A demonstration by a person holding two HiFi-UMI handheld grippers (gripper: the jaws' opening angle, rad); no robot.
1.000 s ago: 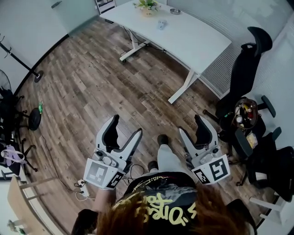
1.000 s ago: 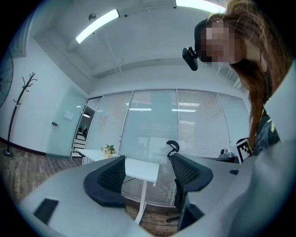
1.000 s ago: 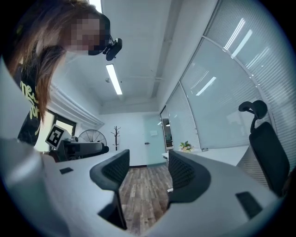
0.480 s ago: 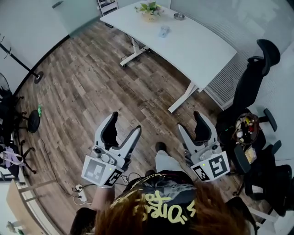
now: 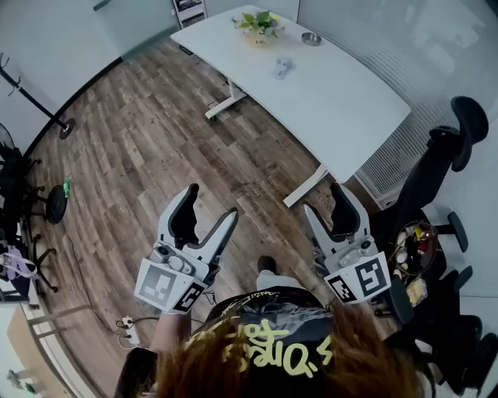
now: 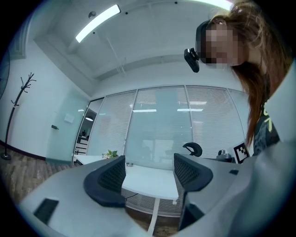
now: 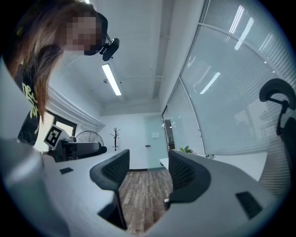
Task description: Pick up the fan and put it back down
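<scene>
A black standing fan shows as a round grille (image 7: 90, 136) far off in the right gripper view, beside a coat stand (image 7: 115, 138). In the head view only a sliver of that grille (image 5: 6, 144) reaches in at the left edge. My left gripper (image 5: 212, 208) is held out over the wooden floor, open and empty. The right gripper (image 5: 324, 204) is level with it, also open with nothing between its jaws. In the left gripper view the left gripper (image 6: 148, 169) faces a white desk (image 6: 152, 181); the right gripper (image 7: 145, 169) faces bare floor. Both are far from the fan.
A long white desk (image 5: 327, 85) stands ahead with a plant (image 5: 261, 22), a small bowl (image 5: 311, 39) and a small pale object (image 5: 282, 68). Black office chairs (image 5: 436, 171) crowd the right. A coat stand (image 5: 35, 105), clutter and a power strip (image 5: 128, 326) line the left.
The person has walked forward with both grippers: the desk has come nearer and the chairs have slid toward the lower right. Both pairs of jaws stand as wide as before.
</scene>
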